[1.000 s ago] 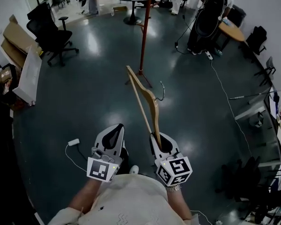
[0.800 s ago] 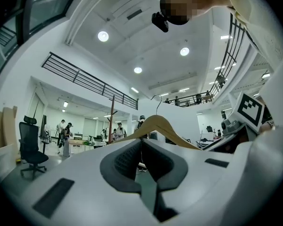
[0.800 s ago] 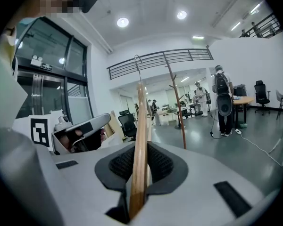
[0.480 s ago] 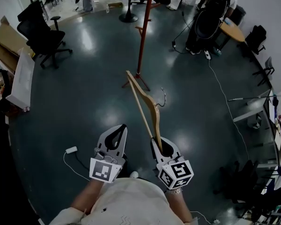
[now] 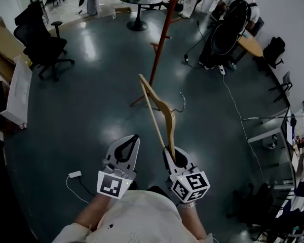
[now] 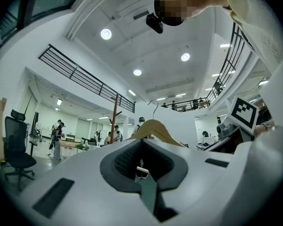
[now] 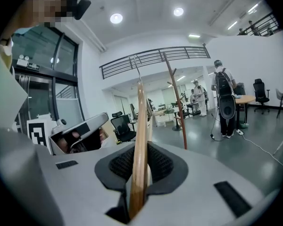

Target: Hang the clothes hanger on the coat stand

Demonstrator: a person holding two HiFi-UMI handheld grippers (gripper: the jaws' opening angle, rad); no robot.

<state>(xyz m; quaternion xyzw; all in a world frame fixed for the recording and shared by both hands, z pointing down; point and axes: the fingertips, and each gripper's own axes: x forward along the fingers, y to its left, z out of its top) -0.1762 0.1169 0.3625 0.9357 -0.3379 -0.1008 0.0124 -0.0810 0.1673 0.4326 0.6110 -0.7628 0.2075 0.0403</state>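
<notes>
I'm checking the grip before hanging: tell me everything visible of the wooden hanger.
The hanger is pale wood: a curved shoulder piece, a straight lower bar and a thin metal hook. The right gripper is shut on one end, so it juts out ahead of the person, hook pointing to the side. Nothing else touches it; it has not reached the coat stand.

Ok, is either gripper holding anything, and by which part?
The right gripper clamps the wooden clothes hanger by one shoulder end; the left gripper is shut on nothing.
</notes>
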